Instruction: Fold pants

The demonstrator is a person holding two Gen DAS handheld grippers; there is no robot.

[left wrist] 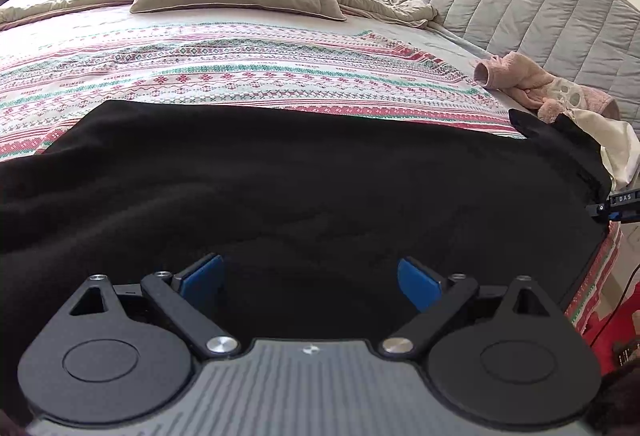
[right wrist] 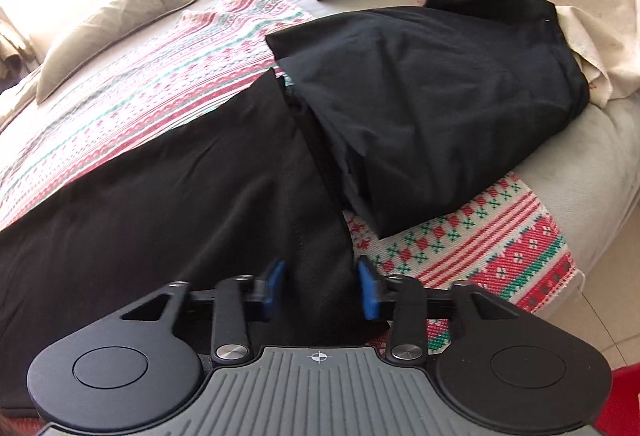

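The black pants [right wrist: 208, 172] are lying across the patterned blanket [right wrist: 500, 248], one end already doubled over; further folding is remaining. Left gripper [left wrist: 310, 278] is hovering open; right gripper [right wrist: 322, 290] is straddling the hem, unclamped

Left gripper [left wrist: 310, 282]: pitched down, jaws spread wide, blue pads [left wrist: 202, 276] well apart, nothing pinched between them, dark cloth below gap. Right gripper [right wrist: 322, 290]: pitched down more steeply, jaws narrower, blue pads [right wrist: 276, 286] flanking edge of dark cloth that runs through gap; cannot tell if pads press on it. Right gripper's tip just visible at far right edge of left wrist view.
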